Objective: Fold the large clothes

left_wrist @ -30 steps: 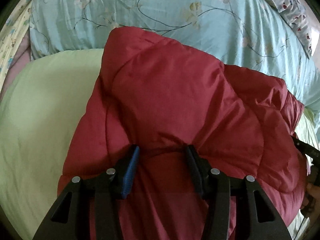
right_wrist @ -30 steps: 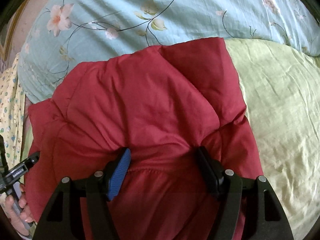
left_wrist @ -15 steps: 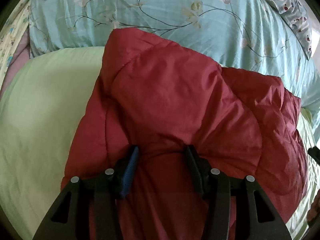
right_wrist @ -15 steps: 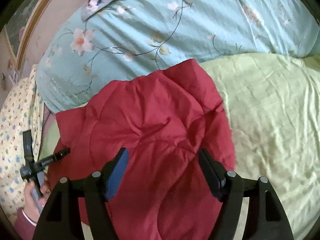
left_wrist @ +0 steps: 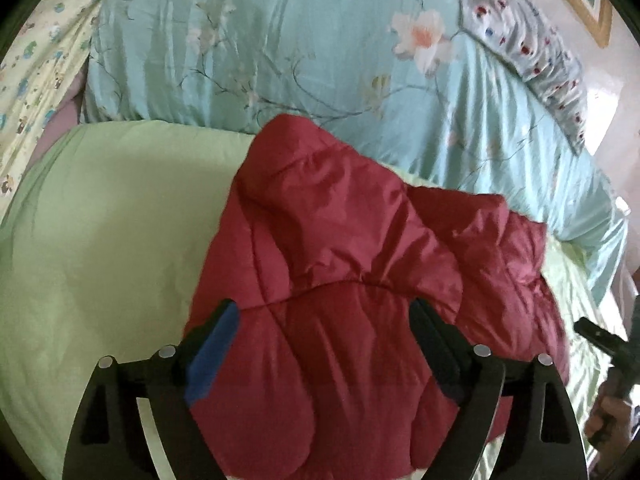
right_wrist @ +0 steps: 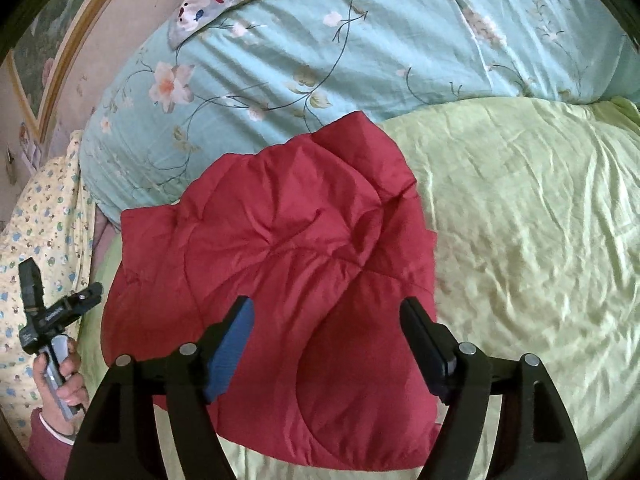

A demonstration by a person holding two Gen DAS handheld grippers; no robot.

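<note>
Red quilted padded garment (left_wrist: 360, 300) lies folded in a thick bundle on the pale green bed sheet (left_wrist: 100, 260), with its far corner close to the light blue floral duvet (left_wrist: 280, 60) that is rolled along the far side of the bed. In the right wrist view the same garment (right_wrist: 280, 260) is left of the middle, and the green sheet (right_wrist: 520, 240) is bare to its right.

The left gripper (left_wrist: 324, 320) is above the near part of the bundle. Its jaws stand wide apart after they have just been opening, and the pads do not press the cloth, though the red fabric is seen between them. The right gripper (right_wrist: 326, 312) is also above the near edge of the garment. Its jaws are wide too, have just been opening a little more, and hold nothing.

At the far left of the right wrist view, a hand (right_wrist: 60, 384) with a dark red sleeve holds the handle of the other gripper. A grey pillow with red and blue spots (left_wrist: 540, 52) lies at the far right, behind the duvet.
</note>
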